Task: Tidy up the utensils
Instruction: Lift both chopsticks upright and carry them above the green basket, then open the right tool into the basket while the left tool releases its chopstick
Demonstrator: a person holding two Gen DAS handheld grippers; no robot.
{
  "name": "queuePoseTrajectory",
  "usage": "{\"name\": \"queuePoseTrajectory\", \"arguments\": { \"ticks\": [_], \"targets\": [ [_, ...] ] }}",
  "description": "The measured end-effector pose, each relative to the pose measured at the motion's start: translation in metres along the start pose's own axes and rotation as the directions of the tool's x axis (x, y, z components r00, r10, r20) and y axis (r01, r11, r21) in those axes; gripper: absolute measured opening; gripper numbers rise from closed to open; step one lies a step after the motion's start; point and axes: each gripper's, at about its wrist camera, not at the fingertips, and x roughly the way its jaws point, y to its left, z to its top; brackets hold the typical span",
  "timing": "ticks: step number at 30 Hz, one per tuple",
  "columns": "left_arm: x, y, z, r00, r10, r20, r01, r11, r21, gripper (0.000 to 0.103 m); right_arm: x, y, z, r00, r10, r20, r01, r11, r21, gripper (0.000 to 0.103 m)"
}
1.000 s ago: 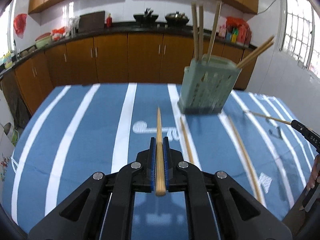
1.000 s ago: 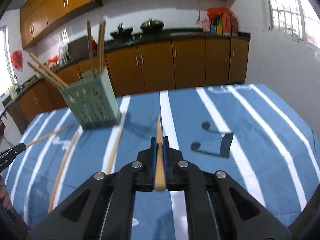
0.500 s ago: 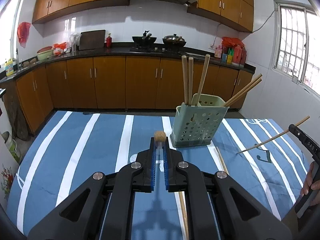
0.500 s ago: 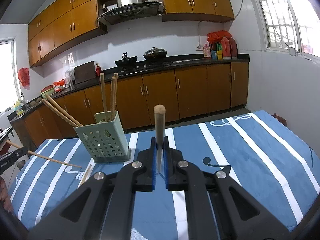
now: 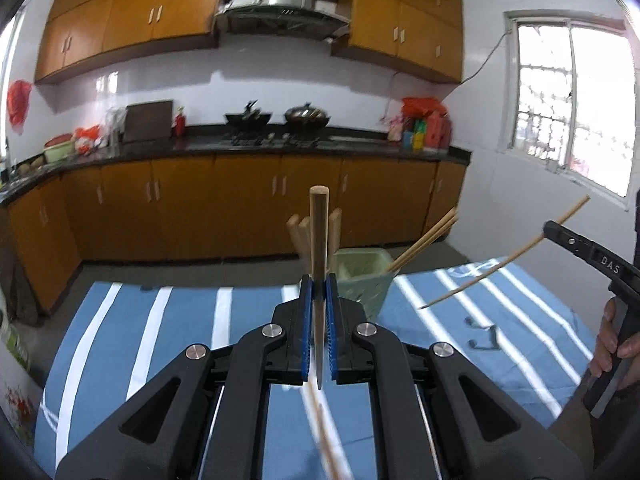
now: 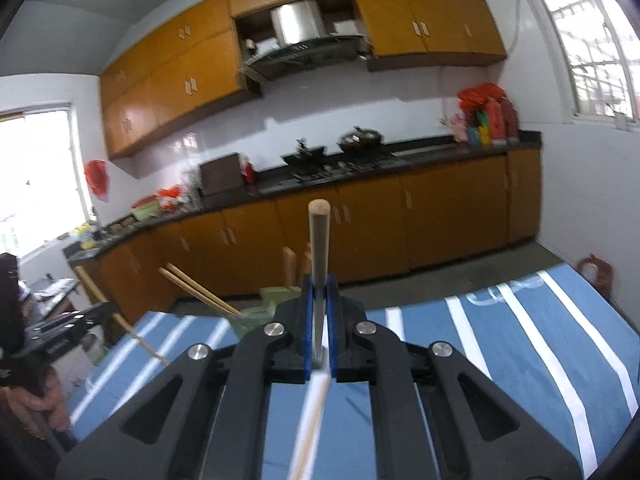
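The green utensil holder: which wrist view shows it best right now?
The left wrist view: the green utensil holder shows its open rim and one perforated wall beside the left gripper. In the right wrist view the right gripper hides most of it.

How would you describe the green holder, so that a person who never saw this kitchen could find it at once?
Look at the table with the blue, white-striped cloth. Toward its far edge stands the pale green holder, a square basket with holes in its walls, beyond the left tool. It is the only container on the cloth, and wooden chopsticks stick up out of it.
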Motion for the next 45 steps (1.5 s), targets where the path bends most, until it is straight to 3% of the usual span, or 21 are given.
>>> {"name": "queuePoseTrajectory", "arguments": {
  "ticks": [6, 11, 16, 22, 33, 37, 40, 45],
  "targets": [
    [0.004, -0.019, 0.033, 0.996, -0.017, 0.091, 0.018, 1.000, -0.005, 0.007, -0.008, 0.020, 0.027, 0.995, 0.089, 0.041, -0.089, 0.996, -0.011, 0.007],
    [0.016, -0.026, 0.063, 0.983, 0.013, 0.181, -0.005, 0.999, -0.044, 0.007, 0.006, 0.037, 0.047, 0.993, 0.088, 0.075, -0.085, 0.995, -0.042, 0.007],
    [0.035, -0.025, 0.078, 0.968, 0.076, 0.238, -0.058, 0.995, -0.081, 0.007, 0.038, 0.051, 0.057, 0.997, 0.068, 0.046, -0.065, 0.995, -0.075, 0.007],
    [0.072, -0.011, 0.068, 0.982, 0.093, 0.165, -0.074, 0.990, -0.119, 0.007, 0.087, 0.050, 0.051, 0.998, 0.047, -0.046, -0.050, 0.996, -0.076, 0.007],
    [0.097, -0.006, 0.055, 0.993, 0.062, 0.096, -0.050, 0.992, -0.120, 0.007, 0.143, 0.045, 0.038, 0.988, 0.028, -0.153, -0.036, 0.998, -0.048, 0.009],
    [0.096, -0.006, 0.058, 0.994, 0.053, 0.097, -0.041, 0.992, -0.121, 0.011, 0.141, 0.045, 0.035, 0.988, 0.032, -0.150, -0.038, 0.999, -0.034, 0.020],
    [0.088, -0.004, 0.061, 0.991, 0.061, 0.116, -0.046, 0.991, -0.126, 0.030, 0.134, 0.044, 0.036, 0.990, 0.032, -0.135, -0.037, 0.999, -0.033, 0.021],
    [0.078, -0.001, 0.063, 0.989, 0.071, 0.129, -0.054, 0.990, -0.131, 0.030, 0.112, 0.042, 0.042, 0.996, 0.025, -0.087, -0.029, 0.999, -0.038, 0.027]
  ]
}}
